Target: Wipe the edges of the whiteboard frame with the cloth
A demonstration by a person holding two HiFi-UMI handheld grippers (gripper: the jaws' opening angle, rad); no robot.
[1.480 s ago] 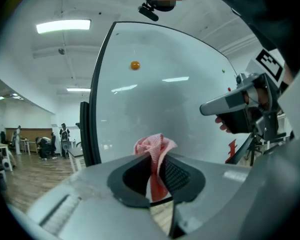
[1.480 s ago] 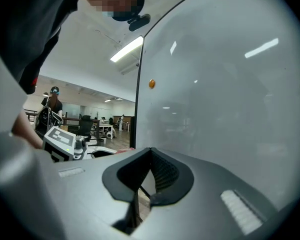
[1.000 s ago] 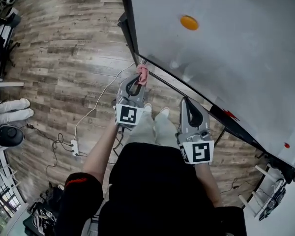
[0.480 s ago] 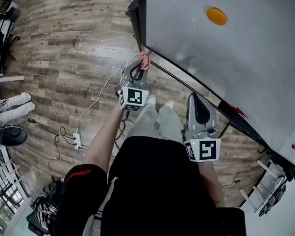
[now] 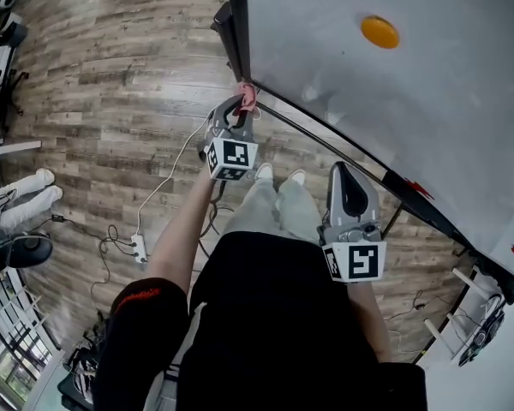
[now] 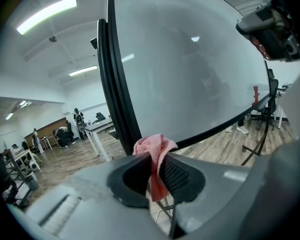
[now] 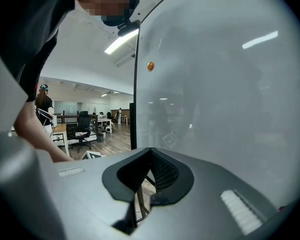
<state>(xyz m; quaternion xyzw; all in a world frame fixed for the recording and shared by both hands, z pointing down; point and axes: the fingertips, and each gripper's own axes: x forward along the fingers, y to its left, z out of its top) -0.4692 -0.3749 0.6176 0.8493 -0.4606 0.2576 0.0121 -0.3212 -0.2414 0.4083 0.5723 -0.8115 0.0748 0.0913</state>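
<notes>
In the head view the left gripper (image 5: 242, 105) reaches toward the upper middle of the frame, its marker cube facing the camera. Its jaws are clamped on a pink cloth (image 5: 249, 98). The left gripper view shows the cloth pinched between the two jaws, bunched above their tips and hanging down behind them. The cloth sits at the corner of the whiteboard (image 5: 411, 110), touching the black frame (image 5: 325, 146) where the upright side edge meets the long edge that runs diagonally toward the lower right of the picture. The board fills the upper right of the head view, with an orange magnet (image 5: 379, 32) near its top. The right gripper (image 5: 343, 172) is held lower, right of centre, near the same long frame edge, though contact cannot be made out. In its own view the jaws are closed together with nothing between them. A wooden floor (image 5: 111, 75) covers the left half, with a power strip (image 5: 140, 247) and its cable lying at lower left.
</notes>
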